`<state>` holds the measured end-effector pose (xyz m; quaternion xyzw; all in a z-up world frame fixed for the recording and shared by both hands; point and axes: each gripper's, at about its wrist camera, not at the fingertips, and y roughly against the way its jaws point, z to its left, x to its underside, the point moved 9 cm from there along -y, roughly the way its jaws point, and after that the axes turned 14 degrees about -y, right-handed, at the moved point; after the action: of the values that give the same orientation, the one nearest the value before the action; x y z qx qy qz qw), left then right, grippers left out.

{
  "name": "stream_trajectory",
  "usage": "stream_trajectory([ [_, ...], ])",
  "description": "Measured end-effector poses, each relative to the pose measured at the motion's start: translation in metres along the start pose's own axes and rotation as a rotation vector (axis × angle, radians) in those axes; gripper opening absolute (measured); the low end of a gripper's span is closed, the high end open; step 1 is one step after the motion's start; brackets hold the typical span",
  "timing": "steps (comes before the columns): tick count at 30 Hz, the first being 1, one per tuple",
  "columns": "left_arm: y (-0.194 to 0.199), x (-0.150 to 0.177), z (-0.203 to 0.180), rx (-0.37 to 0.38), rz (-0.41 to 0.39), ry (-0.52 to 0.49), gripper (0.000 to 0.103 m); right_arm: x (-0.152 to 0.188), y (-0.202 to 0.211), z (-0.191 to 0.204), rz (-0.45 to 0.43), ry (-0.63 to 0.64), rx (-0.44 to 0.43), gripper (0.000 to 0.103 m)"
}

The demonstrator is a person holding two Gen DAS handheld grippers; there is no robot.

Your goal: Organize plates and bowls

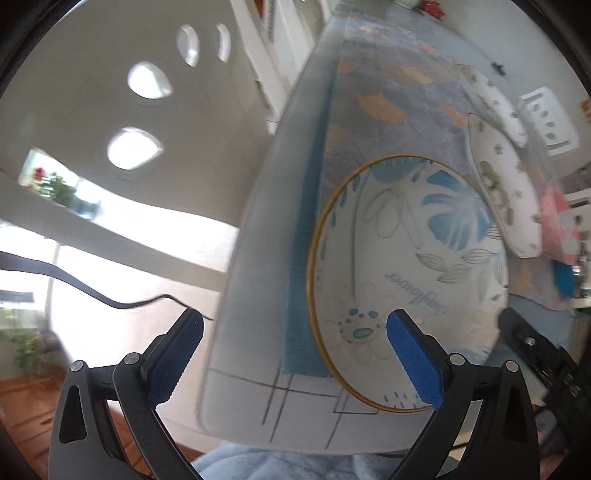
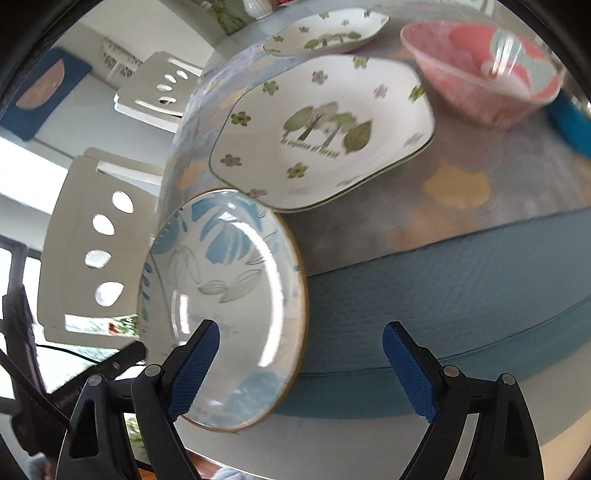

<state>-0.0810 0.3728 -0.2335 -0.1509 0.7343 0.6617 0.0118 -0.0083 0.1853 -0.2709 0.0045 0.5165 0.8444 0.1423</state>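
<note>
A round plate with blue leaves and a gold rim lies near the table's edge; it also shows in the right wrist view. Beside it lies a white plate with green trees, and a second like it farther back. Both show in the left wrist view, the near one and the far one. A pink bowl stands at the back right. My left gripper is open over the table's edge, its right finger above the blue plate. My right gripper is open and empty beside the blue plate.
The table has a patterned cloth with a blue border. White chairs with oval cut-outs stand close to the table's side; one shows in the left wrist view. A blue thing lies at the right by the pink bowl.
</note>
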Motion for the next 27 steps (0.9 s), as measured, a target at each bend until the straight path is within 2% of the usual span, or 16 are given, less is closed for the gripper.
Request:
stream_trajectory([
  [2,-0.004,-0.002,0.0,0.115,-0.02,0.041,0.099,0.003,-0.006,0.004,0.007,-0.028,-0.024,0.076],
  [4,-0.008,-0.004,0.002,0.187,-0.028,0.079,0.099,0.006,-0.008,0.006,0.007,-0.051,-0.043,0.067],
  [7,-0.013,-0.008,0.007,0.184,-0.032,0.068,0.098,0.006,-0.011,0.002,0.002,-0.115,-0.082,0.059],
  [10,-0.015,-0.009,0.012,0.212,-0.051,0.105,0.098,0.006,-0.014,-0.004,-0.009,-0.183,-0.122,0.051],
  [11,-0.017,-0.009,0.014,0.226,-0.049,0.114,0.095,0.006,-0.014,-0.005,-0.015,-0.197,-0.131,0.046],
  [13,-0.023,-0.006,0.019,0.259,-0.027,0.134,0.082,0.005,-0.015,-0.007,-0.026,-0.224,-0.148,0.041],
  [14,-0.024,-0.007,0.02,0.262,-0.034,0.139,0.073,0.005,-0.015,-0.007,-0.03,-0.23,-0.15,0.038],
  [15,-0.021,-0.01,0.021,0.249,-0.04,0.129,0.054,0.004,-0.015,-0.008,-0.037,-0.237,-0.155,0.037],
  [16,-0.02,-0.01,0.022,0.237,-0.035,0.117,0.042,0.004,-0.014,-0.009,-0.044,-0.242,-0.163,0.034],
  [18,-0.02,-0.012,0.018,0.258,-0.032,0.093,0.03,0.005,-0.013,-0.008,-0.051,-0.247,-0.186,0.028],
  [21,-0.019,-0.011,0.004,0.33,-0.037,0.048,0.027,0.006,-0.015,-0.006,-0.058,-0.245,-0.213,0.024],
  [23,-0.018,-0.012,-0.004,0.345,-0.046,0.016,0.026,0.005,-0.019,-0.007,-0.059,-0.24,-0.22,0.023],
  [27,-0.019,-0.014,-0.01,0.305,-0.059,-0.045,0.026,0.003,-0.025,-0.005,-0.061,-0.215,-0.239,0.023],
])
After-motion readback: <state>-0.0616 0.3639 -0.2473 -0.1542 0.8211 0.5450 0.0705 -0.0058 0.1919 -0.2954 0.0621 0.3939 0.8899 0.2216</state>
